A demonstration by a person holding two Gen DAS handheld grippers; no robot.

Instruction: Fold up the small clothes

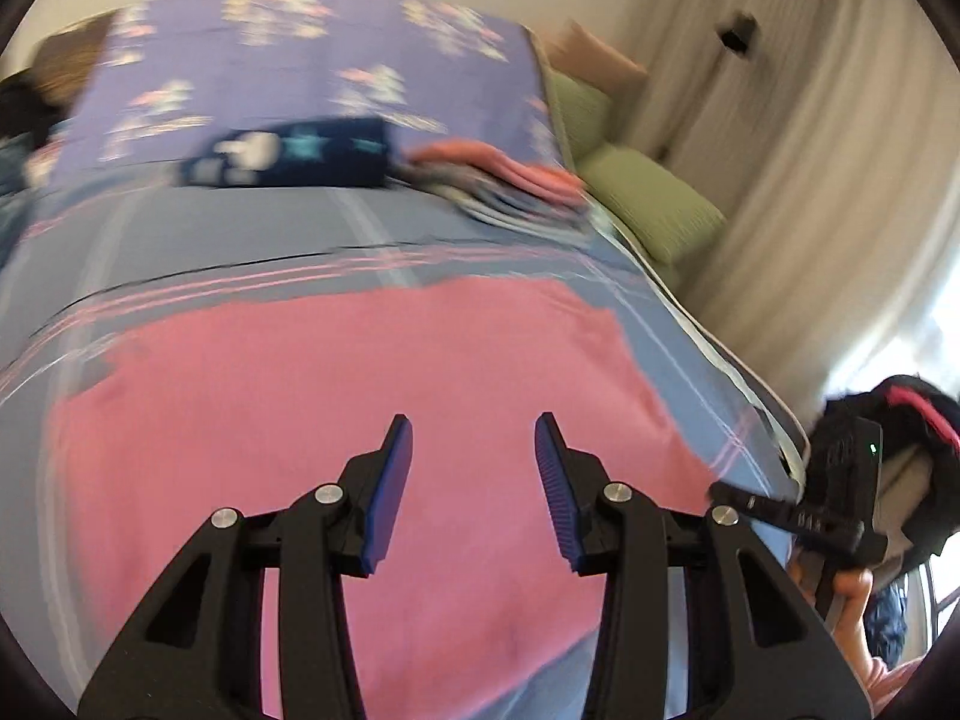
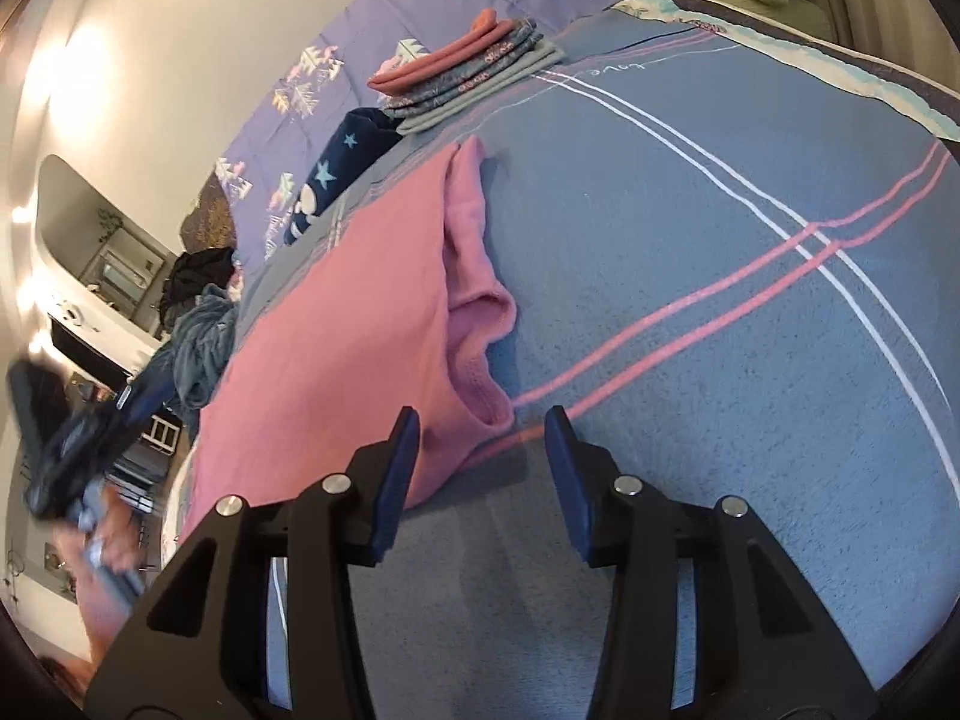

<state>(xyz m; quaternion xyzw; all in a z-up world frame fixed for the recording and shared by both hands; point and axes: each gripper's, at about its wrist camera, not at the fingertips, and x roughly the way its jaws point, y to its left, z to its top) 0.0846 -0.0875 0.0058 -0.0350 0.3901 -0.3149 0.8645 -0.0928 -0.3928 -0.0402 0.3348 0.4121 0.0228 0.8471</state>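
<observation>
Both the left gripper [image 1: 474,450] and right gripper [image 2: 480,444] hang released over the pink garment [image 1: 360,420], part-folded on the bed [image 2: 720,240], stack [image 2: 468,72] at 12 o'clock, so the next fold likely calls for regrasping an edge.

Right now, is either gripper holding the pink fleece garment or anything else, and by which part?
Nothing is held. The left gripper and right gripper both stand open above the pink fleece garment, nothing between their pads.

Left gripper [image 1: 474,435] fingers parted, empty, right gripper [image 2: 483,429] fingers parted, empty, both angled downward
</observation>
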